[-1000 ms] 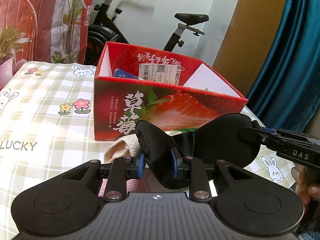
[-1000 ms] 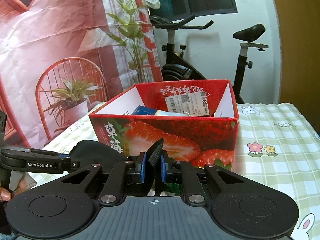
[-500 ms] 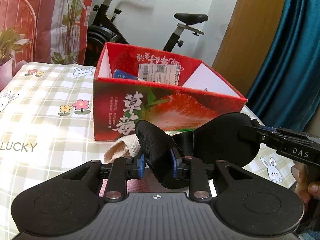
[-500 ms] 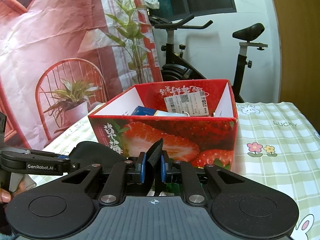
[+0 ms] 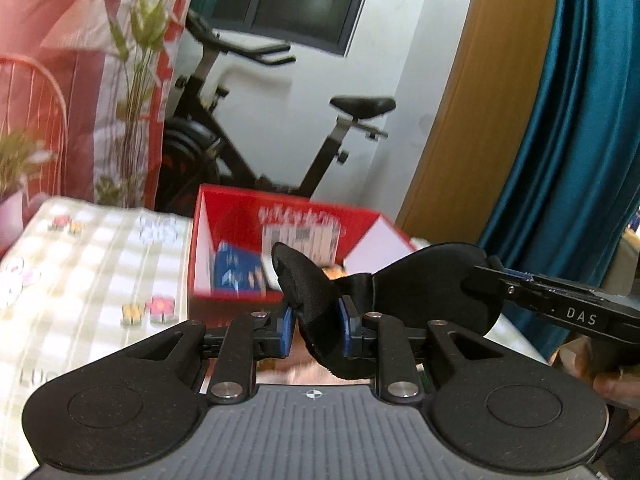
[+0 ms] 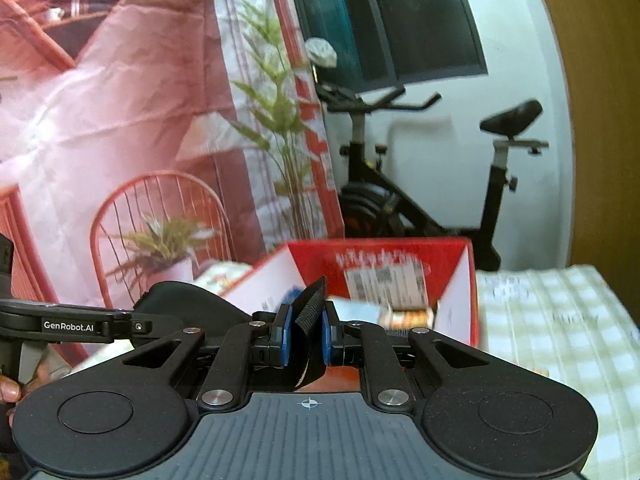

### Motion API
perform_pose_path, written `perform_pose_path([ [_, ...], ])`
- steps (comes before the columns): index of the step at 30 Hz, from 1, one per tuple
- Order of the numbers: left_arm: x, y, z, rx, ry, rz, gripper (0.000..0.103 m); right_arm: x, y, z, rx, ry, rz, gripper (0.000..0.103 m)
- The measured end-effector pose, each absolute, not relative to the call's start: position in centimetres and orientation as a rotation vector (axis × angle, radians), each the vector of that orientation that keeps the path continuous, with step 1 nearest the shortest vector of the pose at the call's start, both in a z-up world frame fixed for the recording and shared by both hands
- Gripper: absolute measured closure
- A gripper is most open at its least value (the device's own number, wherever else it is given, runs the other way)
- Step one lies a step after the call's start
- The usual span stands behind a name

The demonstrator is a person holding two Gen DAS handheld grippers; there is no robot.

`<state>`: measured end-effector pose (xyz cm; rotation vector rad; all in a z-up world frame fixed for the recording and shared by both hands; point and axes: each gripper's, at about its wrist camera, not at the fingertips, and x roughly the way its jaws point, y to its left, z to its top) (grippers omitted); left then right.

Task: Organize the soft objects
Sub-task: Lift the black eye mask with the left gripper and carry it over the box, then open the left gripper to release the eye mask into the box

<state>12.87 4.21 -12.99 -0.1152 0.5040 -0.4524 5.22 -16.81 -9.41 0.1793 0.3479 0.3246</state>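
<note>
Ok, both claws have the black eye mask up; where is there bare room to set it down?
Bare checked tablecloth lies left of the red box in the left wrist view, and more cloth right of it in the right wrist view. Inside the box it is crowded: blue packet, label. The eye mask hangs before it.

Right gripper (image 6: 306, 334) at six o'clock, blue pads (image 6: 285, 334) clamped on a black strap (image 6: 308, 320) standing up between them. At nine o'clock, left gripper (image 6: 136, 325) reaching in level, its tip against a black padded eye mask (image 6: 188, 300). Red strawberry box (image 6: 384, 264) just past centre toward twelve, open-topped, a white barcode label (image 6: 386, 282) on its far inner wall. Checked tablecloth (image 6: 552, 320) at three o'clock. Exercise bike (image 6: 400, 184) behind the box at one o'clock; pink printed backdrop (image 6: 120, 100) from nine to eleven. Background blurred.
</note>
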Motion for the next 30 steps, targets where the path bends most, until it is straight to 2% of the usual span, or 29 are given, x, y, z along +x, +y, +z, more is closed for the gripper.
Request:
perform_pose_path([
  [11, 20.8, 2.2, -10.7, -0.085, 0.496, -0.422, 0.08, 13.9, -17.6, -6.7, 0.116, 0.355, 0.337, 0.089],
  [18, 25.6, 0.2, -12.2, -0.027, 0.554, -0.393, 0.08, 19.5, -18.1, -8.9, 0.08, 0.429, 0.273, 0.089],
  [30, 30.2, -1.8, -16.6, 0.049, 0.77, -0.387, 0.08, 24.4, -16.7, -14.0, -0.017, 0.627, 0.238, 0.089],
])
